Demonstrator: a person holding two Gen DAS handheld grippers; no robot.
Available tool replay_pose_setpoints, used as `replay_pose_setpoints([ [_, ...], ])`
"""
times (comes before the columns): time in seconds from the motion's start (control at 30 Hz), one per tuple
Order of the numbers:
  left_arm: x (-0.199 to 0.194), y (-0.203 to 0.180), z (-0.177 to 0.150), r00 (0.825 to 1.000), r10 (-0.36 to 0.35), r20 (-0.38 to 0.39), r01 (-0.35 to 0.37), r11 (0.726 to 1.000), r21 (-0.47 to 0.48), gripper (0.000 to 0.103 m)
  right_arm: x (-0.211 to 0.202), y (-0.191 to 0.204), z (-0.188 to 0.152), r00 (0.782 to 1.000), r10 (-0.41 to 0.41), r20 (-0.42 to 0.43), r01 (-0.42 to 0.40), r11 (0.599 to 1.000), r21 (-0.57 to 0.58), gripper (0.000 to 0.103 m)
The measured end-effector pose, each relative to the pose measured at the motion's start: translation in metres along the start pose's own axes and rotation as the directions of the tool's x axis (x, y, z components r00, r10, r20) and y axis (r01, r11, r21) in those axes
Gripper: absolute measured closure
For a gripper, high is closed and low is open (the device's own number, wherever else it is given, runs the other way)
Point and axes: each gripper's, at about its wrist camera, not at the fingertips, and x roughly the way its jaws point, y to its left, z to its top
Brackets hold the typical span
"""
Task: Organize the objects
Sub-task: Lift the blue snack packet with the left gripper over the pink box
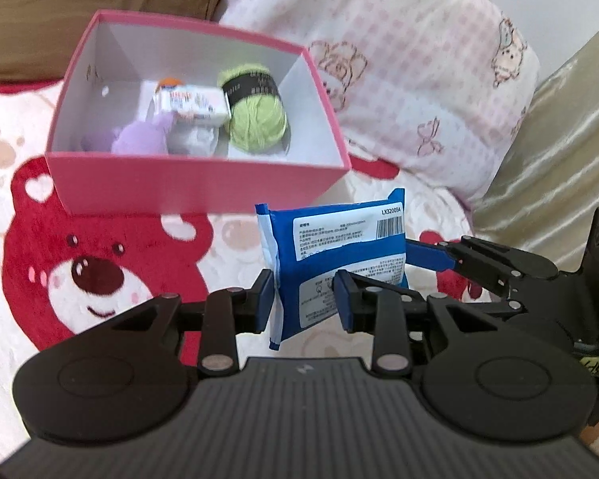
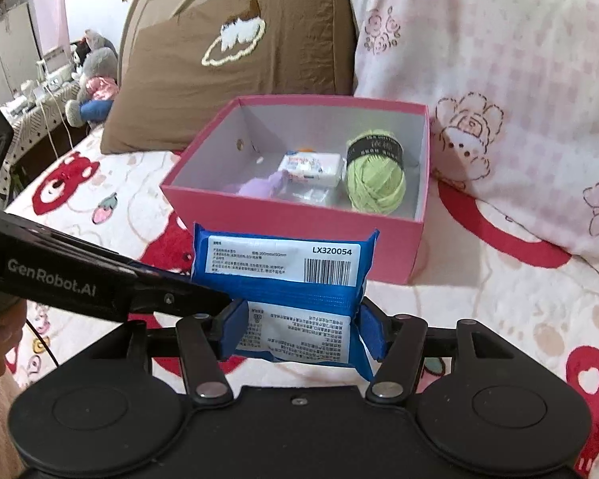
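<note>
- Left wrist view: the left gripper (image 1: 305,299) is pinching the left edge of a blue plastic wipes packet with white printed labels (image 1: 331,255), its jaws nearly closed on the thin seam. The packet is hanging upright above the bear-print bedspread (image 1: 80,271). The right gripper (image 1: 431,257) is reaching in from 3 o'clock, a blue pad lying against the packet's far side.
- At 11 o'clock of the packet, the open pink cardboard box with a white lining (image 1: 187,183) is sitting on the bedspread, already holding a ball of light green yarn with a black band (image 1: 255,119), a small white printed carton (image 1: 191,105) and a soft purple plush toy (image 1: 139,135) (so part of the sorting looks done).
- Right wrist view: the right gripper (image 2: 299,331) is standing partly open with the blue packet (image 2: 283,279) between its pads, which seem to be pressing its two sides. The left gripper (image 2: 203,299) is coming in from 9 o'clock.
- The pink box (image 2: 299,215) is lying at 12 o'clock just behind the packet, a pink checked pillow (image 2: 519,80) at 1 o'clock.
- Judging by this, the packet is lifted but not yet in the box; lowering it inside is what is left.
</note>
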Motion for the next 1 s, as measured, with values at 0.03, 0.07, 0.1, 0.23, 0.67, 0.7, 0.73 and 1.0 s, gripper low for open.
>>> replay_pose_setpoints([
  [0.03,-0.003,-0.001,0.002,1.0,-0.001,0.009,0.001,1.0,0.004,0.073,-0.002,0.0,0.002,1.0,0.006,0.008,-0.006,1.0,0.001,0.038],
  [0.07,-0.005,-0.001,0.004,1.0,0.0,0.018,0.0,1.0,0.006,0.073,-0.003,0.0,0.005,1.0,0.011,0.014,-0.011,1.0,-0.001,0.038],
  [0.1,-0.007,-0.001,0.007,1.0,0.0,0.025,0.0,1.0,0.002,0.073,-0.005,0.0,0.008,1.0,0.015,0.02,-0.014,1.0,-0.005,0.038],
  [0.23,-0.018,0.007,0.018,0.999,-0.004,0.042,0.005,1.0,-0.027,0.073,-0.008,0.004,0.02,0.999,0.026,0.04,-0.024,0.999,-0.047,0.038],
  [0.67,-0.056,-0.003,0.101,0.99,0.093,0.107,-0.092,0.996,-0.009,0.073,-0.021,0.014,0.098,0.988,0.105,0.109,-0.089,0.986,-0.143,0.054],
  [0.7,-0.055,-0.004,0.109,0.989,0.1,0.107,-0.1,0.995,-0.009,0.073,-0.021,0.012,0.106,0.989,0.103,0.109,-0.088,0.987,-0.138,0.055],
  [0.73,-0.053,-0.005,0.116,0.989,0.105,0.108,-0.104,0.994,-0.014,0.073,-0.021,0.01,0.113,0.989,0.102,0.108,-0.087,0.987,-0.135,0.057],
  [1.0,-0.017,0.014,0.147,0.991,0.075,0.108,-0.065,0.993,-0.098,0.073,0.0,-0.011,0.153,0.994,0.058,0.096,-0.047,0.992,-0.118,0.058],
])
